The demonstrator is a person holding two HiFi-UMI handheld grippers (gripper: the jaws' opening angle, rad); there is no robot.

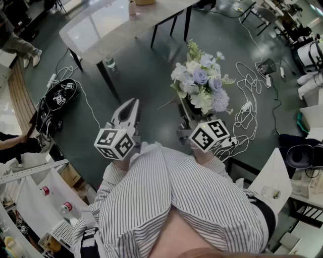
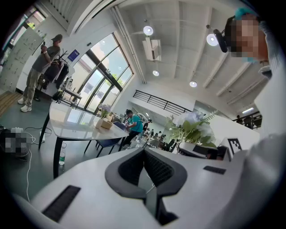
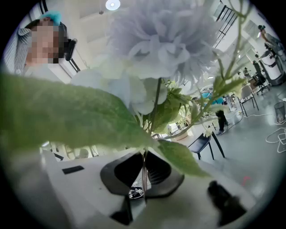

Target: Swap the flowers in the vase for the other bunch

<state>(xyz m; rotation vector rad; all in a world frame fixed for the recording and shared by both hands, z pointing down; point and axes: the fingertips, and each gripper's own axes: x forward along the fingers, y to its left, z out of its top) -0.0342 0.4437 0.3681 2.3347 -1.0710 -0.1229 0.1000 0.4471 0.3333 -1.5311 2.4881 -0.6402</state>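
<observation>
A bunch of white and lavender flowers [image 1: 201, 83] stands up from my right gripper [image 1: 185, 121], which is shut on its thin stems. In the right gripper view the stems [image 3: 144, 172] run down between the closed pads, and blooms and leaves [image 3: 156, 44] fill most of the picture. My left gripper [image 1: 133, 103] is held level beside it, shut with nothing in it [image 2: 144, 151]. From the left gripper view, the bunch [image 2: 193, 126] shows at the right. A small pale vessel [image 1: 132, 7] stands on the grey table [image 1: 96, 30] ahead; I cannot tell whether it is the vase.
I stand on a dark floor. White cables [image 1: 248, 95] trail to the right, a water bottle [image 1: 110, 62] stands by a table leg, and a black bag [image 1: 56, 101] lies at the left. People stand and sit further off [image 2: 42, 67].
</observation>
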